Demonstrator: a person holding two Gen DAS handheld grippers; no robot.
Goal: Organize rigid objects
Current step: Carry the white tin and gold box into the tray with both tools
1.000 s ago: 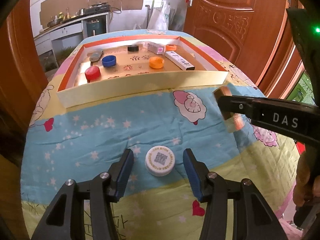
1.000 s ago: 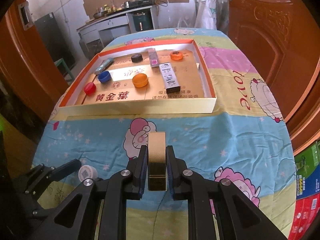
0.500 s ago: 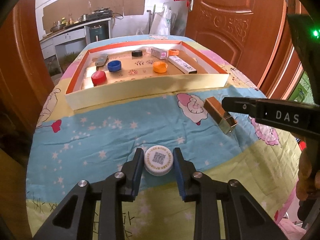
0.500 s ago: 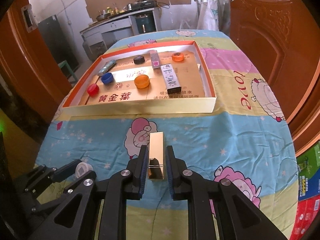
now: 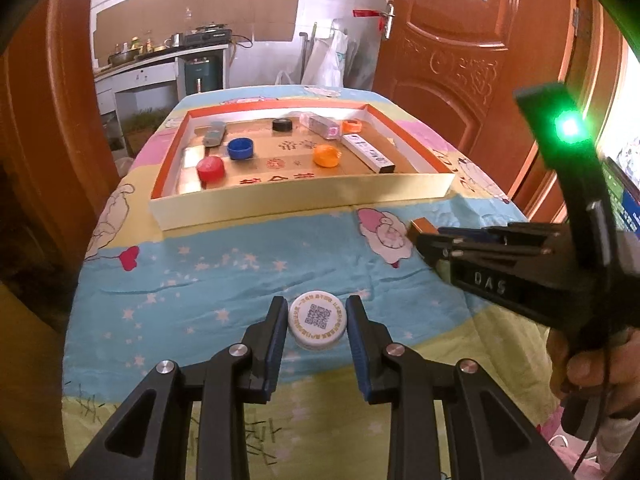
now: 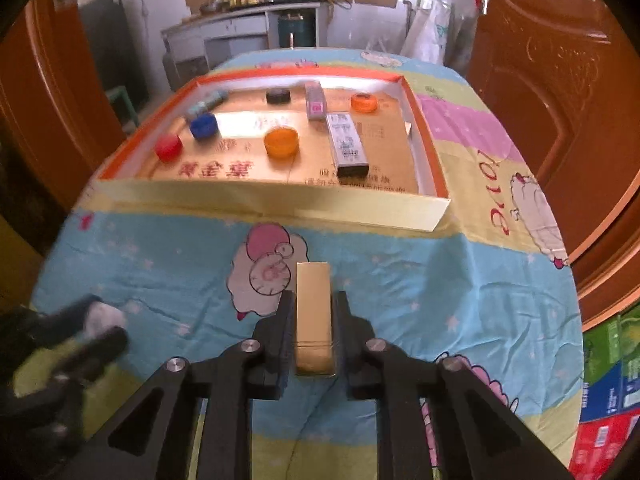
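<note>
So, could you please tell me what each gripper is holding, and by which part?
The left gripper pinches the white cap across its rim. The right gripper clamps the gold box by its long sides, near its rear end.

The left gripper (image 5: 317, 322) was wide open around the white cap (image 5: 317, 326) a second ago, and its jaws have just been closing, so now both pads press the sides of the cap. The right gripper (image 6: 313, 330) with the gold box (image 6: 313, 316) has come down closer to the cloth (image 5: 224, 280), and the box now lies flatter.
</note>
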